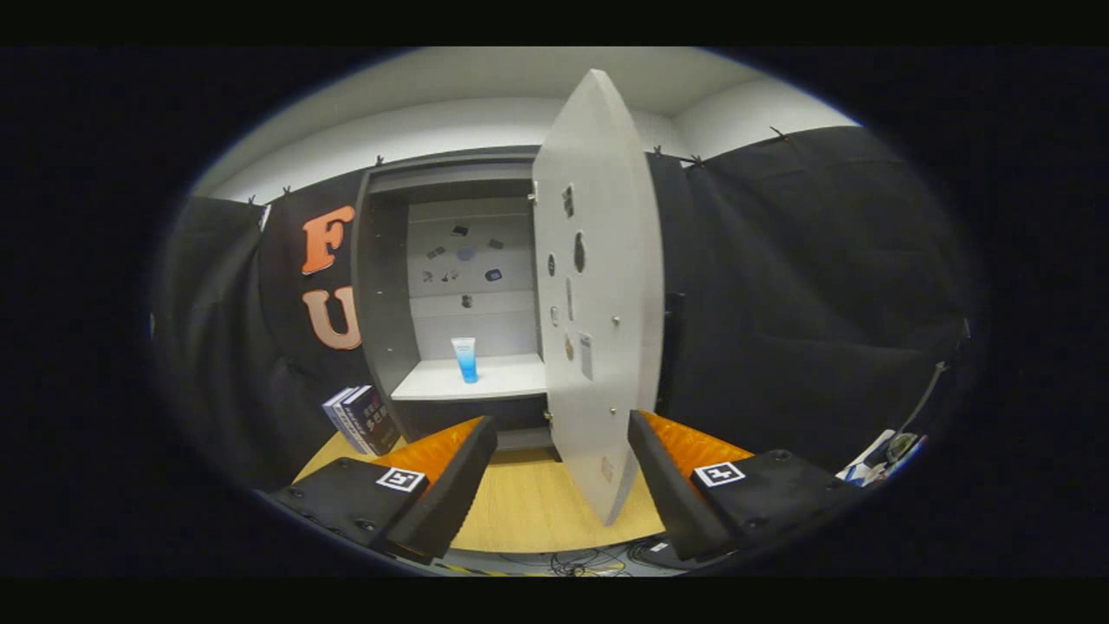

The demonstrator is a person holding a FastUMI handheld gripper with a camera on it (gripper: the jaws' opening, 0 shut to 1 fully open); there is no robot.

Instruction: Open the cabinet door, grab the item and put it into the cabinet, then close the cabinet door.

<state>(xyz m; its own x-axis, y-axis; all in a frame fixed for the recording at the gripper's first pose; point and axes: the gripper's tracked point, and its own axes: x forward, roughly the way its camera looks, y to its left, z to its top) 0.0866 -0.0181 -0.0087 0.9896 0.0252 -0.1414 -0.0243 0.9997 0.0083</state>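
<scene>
Books (359,420) lean at the left on the wooden table (528,507), beside the cabinet (381,295). Inside it, a blue tube (465,358) stands upright on the white shelf (498,380), well beyond the fingers. To the right of the tube the cabinet door (598,286) hangs wide open, its lower edge reaching down between the fingers. The gripper (561,468) has its jaws spread wide, holding nothing

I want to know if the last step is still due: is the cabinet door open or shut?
Open. The door stands swung out, edge toward the open gripper, and the tube shows upright on the shelf inside.
</scene>
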